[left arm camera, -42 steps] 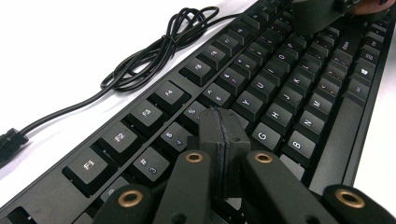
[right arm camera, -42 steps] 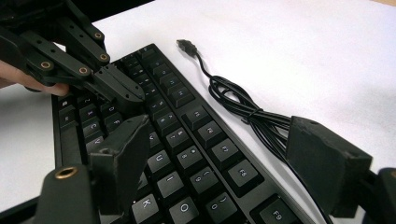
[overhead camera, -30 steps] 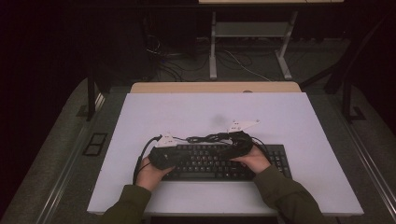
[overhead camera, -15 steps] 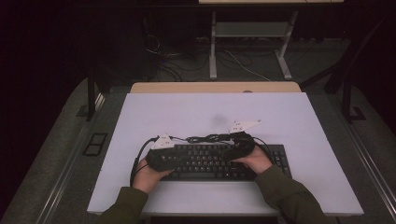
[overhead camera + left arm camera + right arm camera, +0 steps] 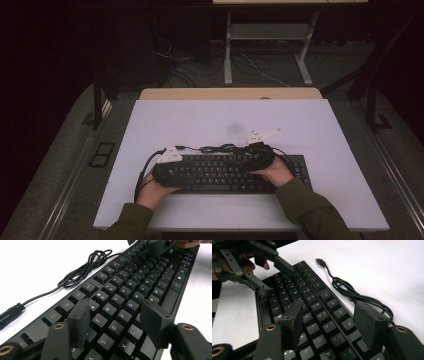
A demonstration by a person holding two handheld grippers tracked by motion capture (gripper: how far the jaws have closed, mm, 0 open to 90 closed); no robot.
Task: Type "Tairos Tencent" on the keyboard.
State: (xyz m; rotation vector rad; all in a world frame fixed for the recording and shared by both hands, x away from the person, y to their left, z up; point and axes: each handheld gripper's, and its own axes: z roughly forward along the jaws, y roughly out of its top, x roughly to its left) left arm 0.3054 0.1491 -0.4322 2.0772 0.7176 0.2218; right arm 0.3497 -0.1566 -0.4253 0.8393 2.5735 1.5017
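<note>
Left gripper view shows the left gripper point(image 5: 113, 326) with jaws just opened, spread and empty above the black keyboard point(image 5: 230, 172) at the table's point(image 5: 320, 125) six o'clock edge, while the right gripper point(image 5: 329, 323), just narrowing yet still parted, hovers likewise, suggesting key-pressing.

White rectangular worktop point(image 5: 200, 120), pale wooden strip along far edge. Black keyboard point(image 5: 225, 172) flat near front edge, long side parallel to it. Black cable point(image 5: 220, 148), loosely coiled, on bare surface just behind keyboard, ending in free plug point(image 5: 320, 262).
</note>
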